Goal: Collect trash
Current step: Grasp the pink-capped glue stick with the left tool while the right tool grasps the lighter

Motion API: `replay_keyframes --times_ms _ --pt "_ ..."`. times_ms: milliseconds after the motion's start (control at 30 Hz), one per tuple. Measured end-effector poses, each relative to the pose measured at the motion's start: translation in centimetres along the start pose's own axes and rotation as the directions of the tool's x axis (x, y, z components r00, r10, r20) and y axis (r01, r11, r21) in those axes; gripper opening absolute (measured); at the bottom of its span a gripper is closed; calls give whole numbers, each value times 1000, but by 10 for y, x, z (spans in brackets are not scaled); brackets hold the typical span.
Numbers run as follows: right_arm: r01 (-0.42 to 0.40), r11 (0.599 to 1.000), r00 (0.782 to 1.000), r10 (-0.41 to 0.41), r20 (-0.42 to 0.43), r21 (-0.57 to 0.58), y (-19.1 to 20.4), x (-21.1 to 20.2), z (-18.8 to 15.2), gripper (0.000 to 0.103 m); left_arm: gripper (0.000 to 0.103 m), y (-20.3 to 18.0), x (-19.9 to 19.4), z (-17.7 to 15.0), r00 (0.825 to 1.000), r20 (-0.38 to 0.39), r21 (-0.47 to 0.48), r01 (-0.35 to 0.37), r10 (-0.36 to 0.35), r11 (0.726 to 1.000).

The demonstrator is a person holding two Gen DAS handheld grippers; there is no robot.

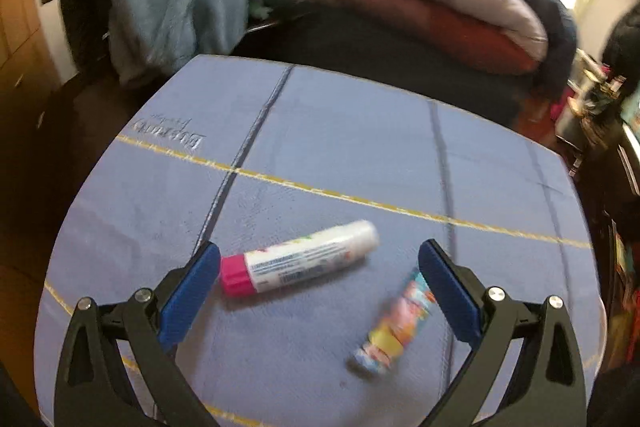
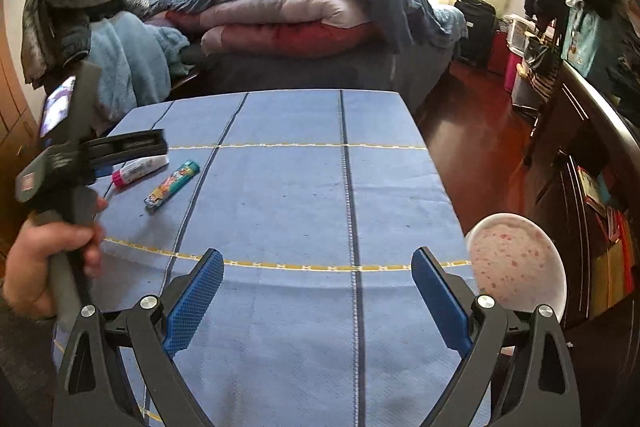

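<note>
A white tube with a pink cap (image 1: 299, 258) lies on the blue tablecloth (image 1: 340, 131), between and just beyond the fingers of my left gripper (image 1: 320, 261), which is open. A colourful small tube (image 1: 394, 323) lies close to that gripper's right finger (image 1: 448, 291). In the right wrist view the white tube (image 2: 140, 169) and the colourful tube (image 2: 172, 185) lie at the table's far left, under the hand-held left gripper (image 2: 132, 145). My right gripper (image 2: 318, 271) is open over bare cloth, holding nothing. A white bowl with pink speckles (image 2: 516, 259) sits off the table's right edge.
A bed with folded pink, red and dark blue quilts (image 2: 288, 15) stands behind the table. A light blue blanket (image 2: 132, 59) and grey clothes hang at the left. Dark furniture with clutter (image 2: 592, 163) lines the right side, across a strip of wooden floor (image 2: 472, 147).
</note>
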State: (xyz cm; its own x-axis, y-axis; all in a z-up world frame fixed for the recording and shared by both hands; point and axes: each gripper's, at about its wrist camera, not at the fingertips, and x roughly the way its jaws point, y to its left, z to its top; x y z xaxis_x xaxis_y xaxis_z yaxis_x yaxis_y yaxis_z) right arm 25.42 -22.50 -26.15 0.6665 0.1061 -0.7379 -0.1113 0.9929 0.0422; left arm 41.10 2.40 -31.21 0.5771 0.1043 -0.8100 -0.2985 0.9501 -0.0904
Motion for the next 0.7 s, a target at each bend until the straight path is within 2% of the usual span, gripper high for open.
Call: replay_keyframes --times_ms 167,267,467,533,600,633,700 --pt "0 1000 1000 0 -10 -10 5 5 2 94 99 1 13 5 999 0 -66 41 -41 997" --pt "-5 1000 1000 5 -14 -8 4 6 3 94 99 1 24 6 1000 -21 -76 -4 2 997" --pt "-26 1000 1000 26 -8 -12 9 6 6 94 97 -1 30 5 999 7 -62 -53 53 997" --pt "-32 999 999 31 -7 -19 13 6 7 94 89 -2 27 3 997 22 -57 -67 68 996" --pt "-39 999 999 38 -8 -26 17 6 8 94 74 -2 25 3 996 33 -41 -82 83 996" --pt "-45 998 999 44 -7 -32 21 7 9 94 71 -1 24 3 996 36 -37 -82 84 996" --pt "-51 998 999 51 -9 -42 27 9 11 94 71 3 23 5 998 35 -38 -52 54 998"
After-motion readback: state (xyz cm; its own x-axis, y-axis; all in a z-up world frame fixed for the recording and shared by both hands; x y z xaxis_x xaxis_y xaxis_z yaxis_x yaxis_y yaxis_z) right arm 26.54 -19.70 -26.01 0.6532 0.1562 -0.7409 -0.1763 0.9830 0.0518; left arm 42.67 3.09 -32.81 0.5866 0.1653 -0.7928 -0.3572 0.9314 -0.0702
